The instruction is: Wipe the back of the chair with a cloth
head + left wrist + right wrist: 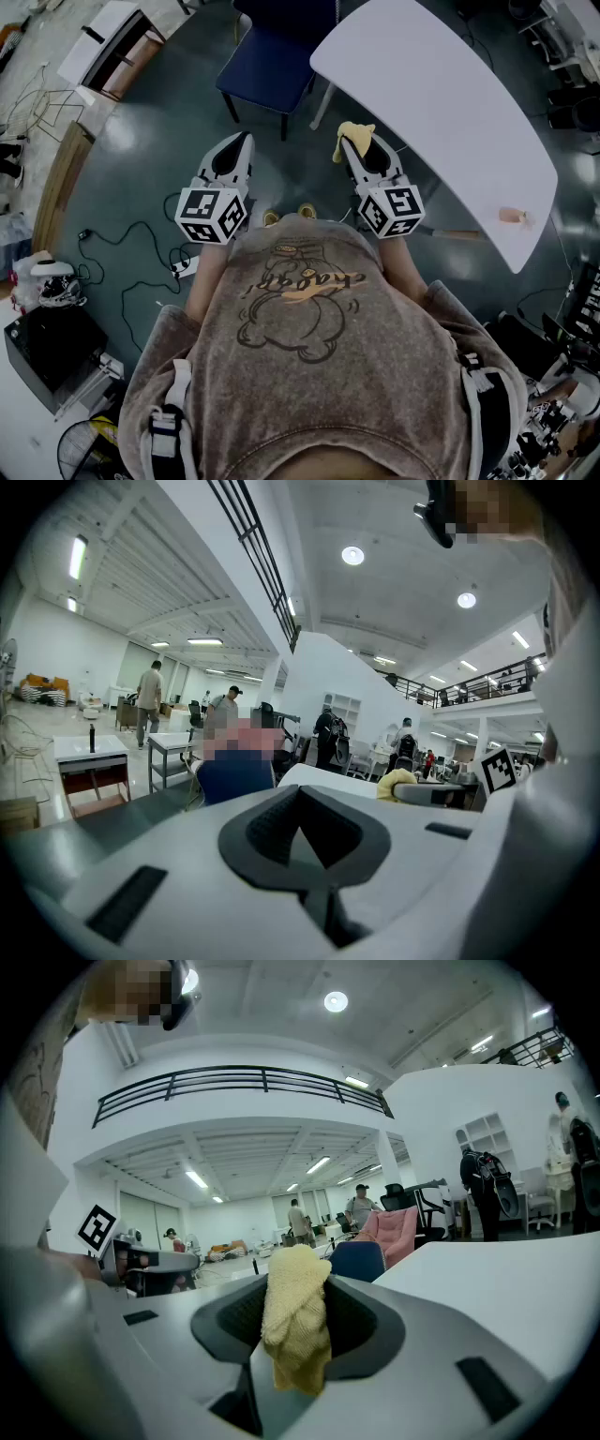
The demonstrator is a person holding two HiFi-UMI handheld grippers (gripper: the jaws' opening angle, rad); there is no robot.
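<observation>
Right gripper [296, 1349] clamps cloth [295, 1307]; head view shows navy chair [267, 67] ahead.

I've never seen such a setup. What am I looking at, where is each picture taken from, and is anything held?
No robot arm here: a person in a brown printed top holds a white two-jaw gripper in each hand. The head view looks steeply down from a camera on the person's head. The two gripper views come from cameras riding on the grippers, looking along their jaws. The left gripper is shut and empty. The right gripper is clamped on a fluffy yellow cloth. Ahead stand a dark blue chair and a curved white table, with a small pinkish object near its edge.
</observation>
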